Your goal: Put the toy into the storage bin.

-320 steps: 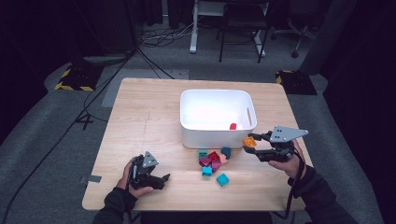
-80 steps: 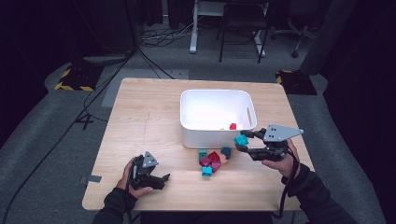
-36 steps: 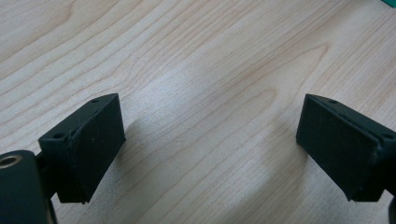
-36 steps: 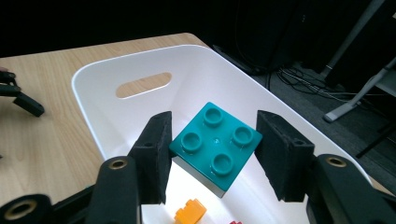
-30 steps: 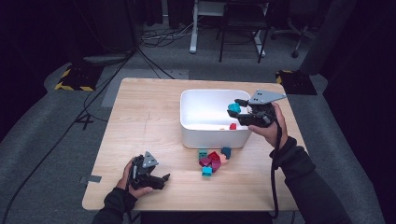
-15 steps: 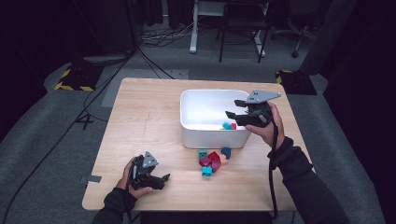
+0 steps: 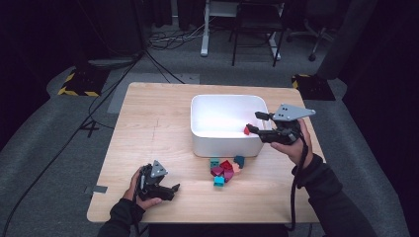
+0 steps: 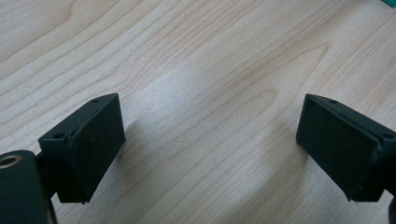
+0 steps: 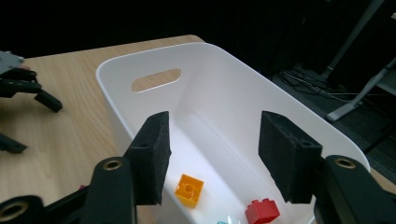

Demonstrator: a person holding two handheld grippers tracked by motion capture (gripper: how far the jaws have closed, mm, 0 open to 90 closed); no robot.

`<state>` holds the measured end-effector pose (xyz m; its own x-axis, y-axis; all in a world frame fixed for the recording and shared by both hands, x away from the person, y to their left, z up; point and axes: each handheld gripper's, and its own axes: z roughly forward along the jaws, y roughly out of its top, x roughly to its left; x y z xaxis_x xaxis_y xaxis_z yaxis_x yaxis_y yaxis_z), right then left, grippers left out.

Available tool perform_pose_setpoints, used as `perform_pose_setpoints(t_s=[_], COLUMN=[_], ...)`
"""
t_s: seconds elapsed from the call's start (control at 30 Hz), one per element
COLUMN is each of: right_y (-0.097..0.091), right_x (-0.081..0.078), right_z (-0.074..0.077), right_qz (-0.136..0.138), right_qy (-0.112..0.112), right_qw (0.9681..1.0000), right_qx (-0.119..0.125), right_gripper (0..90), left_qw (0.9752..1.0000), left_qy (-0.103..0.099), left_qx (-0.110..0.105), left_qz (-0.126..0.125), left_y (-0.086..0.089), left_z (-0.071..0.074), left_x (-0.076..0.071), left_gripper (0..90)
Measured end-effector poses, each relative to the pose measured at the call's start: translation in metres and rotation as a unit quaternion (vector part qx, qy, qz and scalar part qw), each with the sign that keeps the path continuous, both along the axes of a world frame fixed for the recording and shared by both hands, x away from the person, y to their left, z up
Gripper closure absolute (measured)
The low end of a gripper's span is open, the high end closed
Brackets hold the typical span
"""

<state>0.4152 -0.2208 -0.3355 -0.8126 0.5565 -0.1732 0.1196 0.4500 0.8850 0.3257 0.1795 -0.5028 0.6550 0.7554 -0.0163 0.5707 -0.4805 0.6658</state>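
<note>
Teal brick's gone from the right claw (image 9: 212, 156) — jaws have just spread, empty over the white bin (image 7: 200, 111). It lies inside now; more bricks (image 7: 225, 168) wait on the worktop (image 7: 148, 123). Left claw (image 8: 210, 144) rests wide, idle.

**Open jaws over the white tub**

The right gripper (image 9: 212, 156) points into the white tub (image 9: 280, 116) with its two black jaws standing apart and nothing between them; they have just been opening. Below the gap, on the tub floor, an orange brick (image 9: 189, 190) lies nearer the left jaw and a red brick (image 9: 261, 211) lies nearer the right jaw, the two apart from each other. A sliver of a teal piece (image 9: 224, 222) shows at the bottom edge between them. An oval handle slot (image 9: 155, 80) is cut through the tub's far wall. On the wooden table (image 9: 70, 107), far left, sits the left gripper (image 9: 21, 91), dark and resting beside the tub.
</note>
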Motion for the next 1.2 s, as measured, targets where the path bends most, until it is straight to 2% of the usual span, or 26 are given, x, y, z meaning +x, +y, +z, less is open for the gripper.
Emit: perform_pose_setpoints(t_s=[0.07, 0.3, 0.43, 0.53, 0.57, 0.67, 0.73, 0.83, 0.9, 0.97, 1.03, 1.1, 1.2], right_y=[-0.007, -0.022, -0.030, -0.033, -0.034, -0.035, -0.034, -0.030, -0.026, -0.022, -0.018, -0.013, -0.008], right_x=[-0.009, -0.032, -0.044, -0.050, -0.052, -0.054, -0.052, -0.052, -0.050, -0.047, -0.044, -0.039, -0.032], right_z=[0.000, -0.009, -0.022, -0.039, -0.046, -0.067, -0.081, -0.099, -0.108, -0.118, -0.125, -0.133, -0.142], right_qz=[0.010, 0.024, 0.035, 0.035, 0.036, 0.029, 0.026, 0.027, 0.032, 0.036, 0.039, 0.039, 0.033], right_qy=[0.003, -0.001, -0.002, 0.009, 0.006, 0.024, 0.030, 0.052, 0.054, 0.068, 0.068, 0.057, 0.060], right_qw=[0.9999, 0.9994, 0.9990, 0.9986, 0.9989, 0.9989, 0.9991, 0.9983, 0.9978, 0.9969, 0.9965, 0.9965, 0.9960], right_qx=[0.013, 0.023, 0.029, 0.038, 0.030, 0.027, 0.016, 0.001, -0.018, -0.020, -0.030, -0.046, -0.058], right_gripper=[43.0, 42.6, 39.6, 38.6, 38.6, 39.4, 40.2, 41.2, 42.4, 43.6, 45.9, 46.9, 48.5], left_qw=[1.0000, 1.0000, 1.0000, 1.0000, 1.0000, 1.0000, 1.0000, 1.0000, 1.0000, 1.0000, 1.0000, 1.0000, 1.0000], left_qy=[0.000, 0.000, 0.000, 0.000, 0.000, 0.000, 0.000, 0.000, 0.000, 0.000, 0.000, 0.000, 0.000], left_qx=[0.000, 0.000, 0.000, 0.000, 0.000, 0.000, 0.000, 0.000, 0.000, 0.000, 0.000, -0.001, -0.001], left_qz=[0.000, 0.000, 0.000, 0.001, 0.001, 0.001, 0.001, 0.001, 0.001, 0.001, 0.001, 0.001, 0.001], left_y=[0.000, 0.000, 0.000, 0.000, 0.000, 0.000, 0.000, 0.000, 0.000, 0.000, 0.000, 0.000, 0.000], left_z=[0.000, 0.000, 0.000, 0.000, 0.000, 0.000, 0.000, 0.000, 0.000, 0.000, 0.000, 0.000, 0.000], left_x=[0.000, 0.000, 0.000, 0.000, 0.000, 0.000, 0.000, 0.000, 0.000, 0.000, 0.000, 0.000, 0.000], left_gripper=[8.1, 8.1, 8.1, 8.1, 8.1, 8.1, 8.1, 8.1, 8.1, 8.1, 8.1, 8.1, 8.1])
